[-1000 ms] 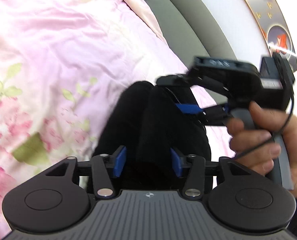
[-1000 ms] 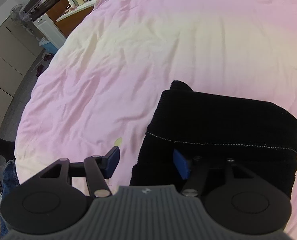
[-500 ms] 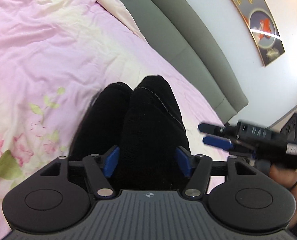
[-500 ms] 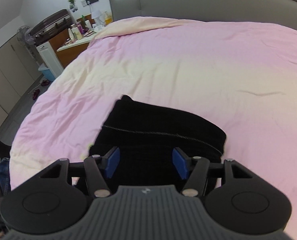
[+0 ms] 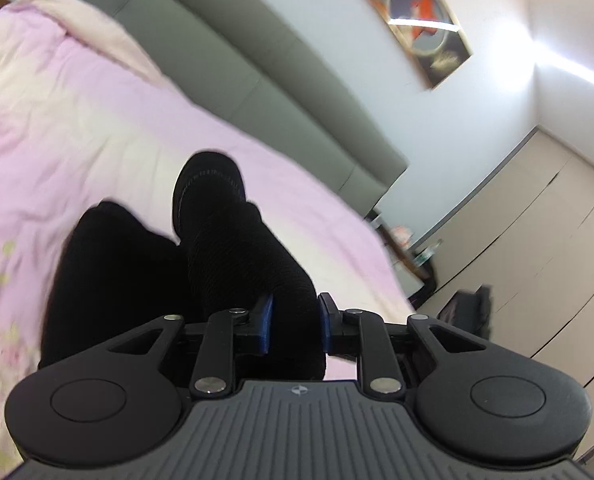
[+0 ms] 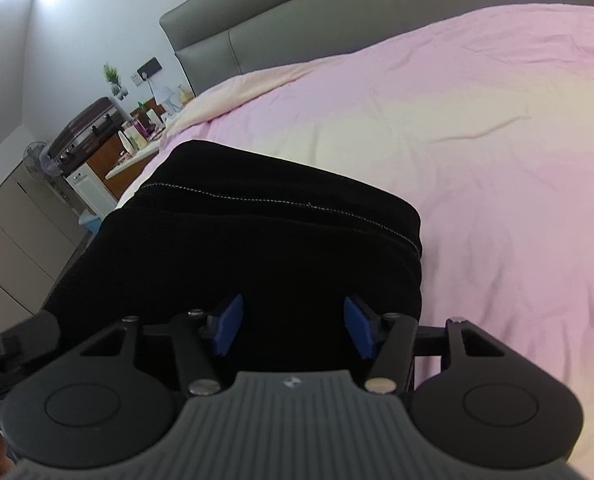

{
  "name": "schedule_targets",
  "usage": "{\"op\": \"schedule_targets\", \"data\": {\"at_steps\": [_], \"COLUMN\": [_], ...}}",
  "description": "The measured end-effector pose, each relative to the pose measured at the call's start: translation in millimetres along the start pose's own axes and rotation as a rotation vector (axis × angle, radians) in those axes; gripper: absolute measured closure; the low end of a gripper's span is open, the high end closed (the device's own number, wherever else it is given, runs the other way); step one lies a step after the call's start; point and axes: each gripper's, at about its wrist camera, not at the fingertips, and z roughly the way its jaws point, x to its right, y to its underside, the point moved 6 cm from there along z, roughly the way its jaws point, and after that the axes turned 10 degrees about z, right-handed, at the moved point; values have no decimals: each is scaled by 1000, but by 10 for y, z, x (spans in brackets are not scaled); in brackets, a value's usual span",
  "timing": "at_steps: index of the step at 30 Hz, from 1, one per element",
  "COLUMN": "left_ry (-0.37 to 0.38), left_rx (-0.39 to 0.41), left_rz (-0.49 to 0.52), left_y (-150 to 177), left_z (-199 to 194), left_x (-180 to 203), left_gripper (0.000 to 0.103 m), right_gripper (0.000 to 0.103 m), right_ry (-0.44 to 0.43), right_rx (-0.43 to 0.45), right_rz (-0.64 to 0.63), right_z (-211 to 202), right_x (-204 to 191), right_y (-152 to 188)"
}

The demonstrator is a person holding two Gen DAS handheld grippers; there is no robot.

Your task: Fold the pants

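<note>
The black pants (image 5: 225, 248) lie folded in a thick bundle on the pink bedspread (image 5: 57, 112). My left gripper (image 5: 295, 326) is shut on the bundle's near right edge, its blue pads pressed into the fabric. In the right wrist view the pants (image 6: 265, 232) fill the middle, with a stitched hem line across the top layer. My right gripper (image 6: 293, 326) has its blue pads apart, with the black fabric between them at the near edge; the pads do not squeeze it.
A grey padded headboard (image 5: 257, 80) runs behind the bed. Beige wardrobes (image 5: 537, 240) stand at the right. A nightstand with clutter (image 6: 137, 128) stands left of the bed. The bedspread (image 6: 497, 140) stretches wide to the right of the pants.
Both grippers have come in low at the bundle's near edge. My left gripper has closed on the fabric. The right gripper has left the left wrist view.
</note>
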Motion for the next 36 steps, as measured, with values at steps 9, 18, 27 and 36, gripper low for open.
{"op": "schedule_targets", "data": {"at_steps": [9,18,27,36], "left_ry": [-338,-252,-239,-40], "left_rx": [-81,-101,-325,-171], "left_rz": [-143,-111,-51,-28], "left_y": [314,172,275,-284], "left_z": [-209,184,917,601], "left_x": [-1094,-984,-802,-58], "left_gripper": [94,18,58,82], "right_gripper": [47,48,48,47], "right_ry": [85,45,-8,-93], "right_rx": [-106,-52,18,116], "right_rz": [-324,-398,-302,-209], "right_z": [531,171,-121,-364], "right_x": [-618,-502,-181,-50], "right_y": [567,687,724,568]}}
